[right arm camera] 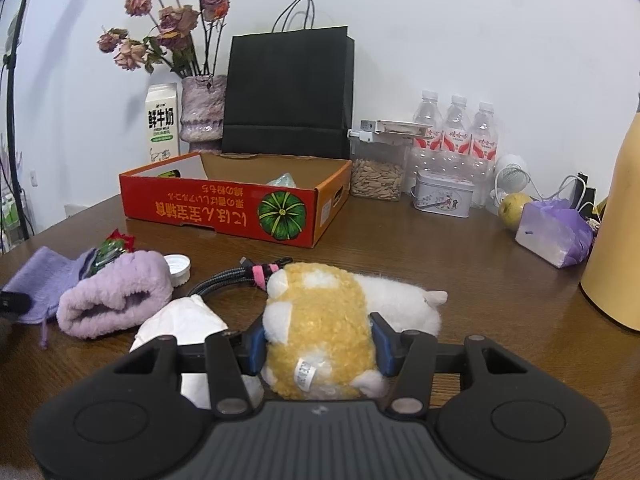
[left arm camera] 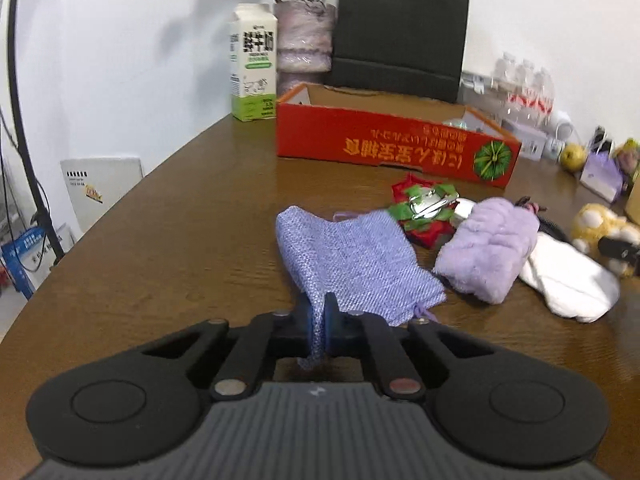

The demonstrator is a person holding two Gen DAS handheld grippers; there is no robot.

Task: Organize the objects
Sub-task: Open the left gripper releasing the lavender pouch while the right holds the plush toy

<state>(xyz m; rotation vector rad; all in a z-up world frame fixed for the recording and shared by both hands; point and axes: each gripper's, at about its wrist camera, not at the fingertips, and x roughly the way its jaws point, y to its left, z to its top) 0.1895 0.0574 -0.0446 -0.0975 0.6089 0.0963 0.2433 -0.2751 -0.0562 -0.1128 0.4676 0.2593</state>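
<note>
My left gripper point(left arm camera: 320, 320) is shut on the near edge of a lilac woven pouch point(left arm camera: 352, 256) that lies on the brown table; the pouch also shows in the right wrist view point(right arm camera: 40, 280). My right gripper point(right arm camera: 318, 346) is closed around a yellow and white plush toy point(right arm camera: 320, 320), its pads pressing both sides; the toy also shows in the left wrist view point(left arm camera: 600, 228). A red cardboard box point(left arm camera: 384, 140), open on top, stands behind, also seen in the right wrist view point(right arm camera: 224, 208).
A fluffy purple towel roll point(right arm camera: 112, 296), white cloth point(right arm camera: 180, 324), red-green wrapper point(left arm camera: 424, 212), white cap point(right arm camera: 178, 266) and black cable point(right arm camera: 228, 278) lie between. Milk carton point(right arm camera: 162, 124), vase point(right arm camera: 202, 112), black bag point(right arm camera: 288, 96), bottles point(right arm camera: 456, 132), tin point(right arm camera: 442, 198) and seed jar point(right arm camera: 378, 168) line the back.
</note>
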